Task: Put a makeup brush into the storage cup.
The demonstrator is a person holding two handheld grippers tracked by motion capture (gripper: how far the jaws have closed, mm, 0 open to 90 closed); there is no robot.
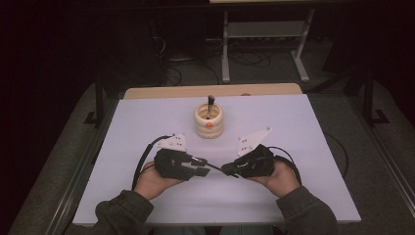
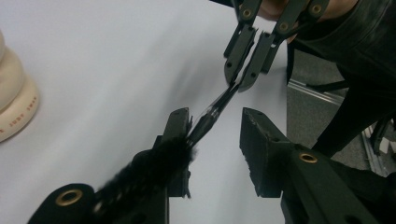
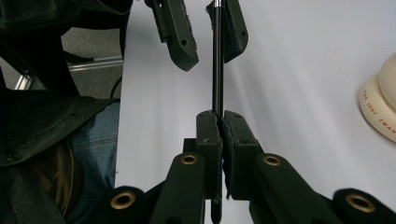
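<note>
Right gripper (image 3: pixel 219 122) pinched brush handle (image 3: pixel 217 70); left gripper (image 2: pixel 212 119) spread around bristle end. Best to clamp left fully before right released.

A white bench (image 1: pixel 147 122) fills the middle of the high view, its top brightly lit while everything around it sinks into gloom. Along its far edge a strip of pale wood (image 1: pixel 161 91) shows. Grey carpeted floor (image 1: pixel 54 147) lies on both sides of the frame, and a metal rail (image 1: pixel 73 191) runs along the bench's left edge at the lower left. At the top centre of the frame stands a light grey metal frame (image 1: pixel 264 44) with two legs and a crossbar, and loose dark cables (image 1: pixel 244 58) lie on the floor around it. The upper left and upper right corners are almost black.
</note>
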